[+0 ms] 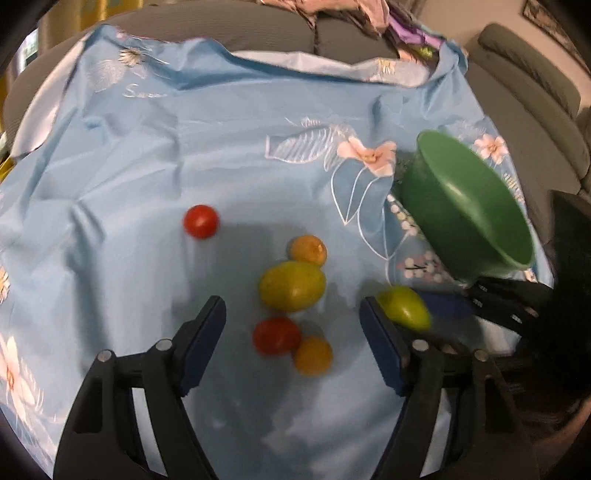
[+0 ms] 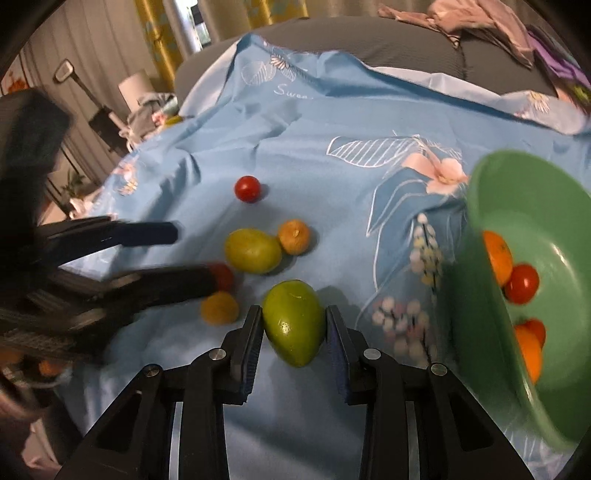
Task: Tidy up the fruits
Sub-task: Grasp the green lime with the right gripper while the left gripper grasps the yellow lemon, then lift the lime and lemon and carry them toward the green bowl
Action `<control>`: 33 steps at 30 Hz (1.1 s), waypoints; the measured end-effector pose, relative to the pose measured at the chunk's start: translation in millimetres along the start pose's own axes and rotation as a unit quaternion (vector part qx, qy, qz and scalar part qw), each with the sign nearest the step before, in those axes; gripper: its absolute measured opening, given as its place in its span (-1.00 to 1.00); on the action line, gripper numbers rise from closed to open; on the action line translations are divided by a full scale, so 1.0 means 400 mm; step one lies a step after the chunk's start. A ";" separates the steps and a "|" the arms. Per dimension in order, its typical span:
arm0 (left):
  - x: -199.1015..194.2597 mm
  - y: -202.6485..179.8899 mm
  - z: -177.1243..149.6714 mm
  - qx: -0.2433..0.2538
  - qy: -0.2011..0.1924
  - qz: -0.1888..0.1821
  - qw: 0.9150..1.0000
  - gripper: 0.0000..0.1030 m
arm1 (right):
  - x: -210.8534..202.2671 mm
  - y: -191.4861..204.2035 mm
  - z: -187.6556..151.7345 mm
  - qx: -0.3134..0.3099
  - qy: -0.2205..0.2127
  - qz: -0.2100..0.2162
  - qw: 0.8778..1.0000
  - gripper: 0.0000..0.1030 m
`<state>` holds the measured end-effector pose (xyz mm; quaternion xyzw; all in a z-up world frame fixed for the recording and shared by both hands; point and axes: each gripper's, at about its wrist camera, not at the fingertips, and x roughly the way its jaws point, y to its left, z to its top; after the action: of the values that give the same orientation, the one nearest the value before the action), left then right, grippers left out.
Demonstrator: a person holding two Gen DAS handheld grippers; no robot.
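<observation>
My right gripper [image 2: 294, 325] is shut on a green mango [image 2: 294, 326], which also shows in the left wrist view [image 1: 404, 307]. A green bowl [image 2: 487, 258] stands at the right with oranges and tomatoes inside; it also shows in the left wrist view [image 1: 472, 206]. My left gripper [image 1: 293, 317] is open above a red tomato [image 1: 276, 335] and an orange fruit [image 1: 313, 355]. A yellow-green mango [image 1: 292, 285], another orange fruit [image 1: 307, 250] and a second red tomato [image 1: 201, 221] lie on the blue cloth.
The blue floral cloth [image 1: 184, 147] covers a grey sofa [image 1: 343, 40]. Crumpled clothes [image 2: 480, 22] lie at the back. A lamp and clutter [image 2: 136, 92] stand off to the left.
</observation>
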<state>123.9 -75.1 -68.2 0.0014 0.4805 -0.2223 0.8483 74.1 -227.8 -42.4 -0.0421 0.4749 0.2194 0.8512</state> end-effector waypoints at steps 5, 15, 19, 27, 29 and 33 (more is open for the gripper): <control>0.067 -0.006 0.025 0.013 0.023 0.002 1.000 0.18 | -0.014 -0.002 -0.018 0.007 -0.004 0.011 1.000 -0.31; 0.086 0.001 0.025 0.012 0.020 0.002 1.000 -0.13 | -0.017 -0.022 -0.020 0.018 -0.016 0.024 0.999 -0.31; 0.065 0.011 0.022 -0.001 0.016 -0.013 1.000 -0.13 | -0.021 -0.025 -0.029 0.026 -0.019 0.029 0.999 -0.31; -0.053 0.027 -0.006 -0.014 -0.019 -0.012 1.000 -0.13 | -0.031 -0.014 -0.026 0.021 -0.024 0.036 0.999 -0.31; -0.075 0.029 -0.022 -0.022 -0.024 -0.017 0.999 -0.13 | -0.038 -0.006 -0.029 0.019 -0.026 0.039 0.999 -0.31; -0.111 0.024 -0.049 -0.032 -0.028 -0.013 0.999 -0.13 | -0.053 0.014 -0.027 0.008 -0.032 0.042 0.999 -0.31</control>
<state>92.1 -45.4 -44.4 -0.0385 0.4635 -0.2175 0.8581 53.8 -232.8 -30.1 -0.0081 0.4509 0.2521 0.8562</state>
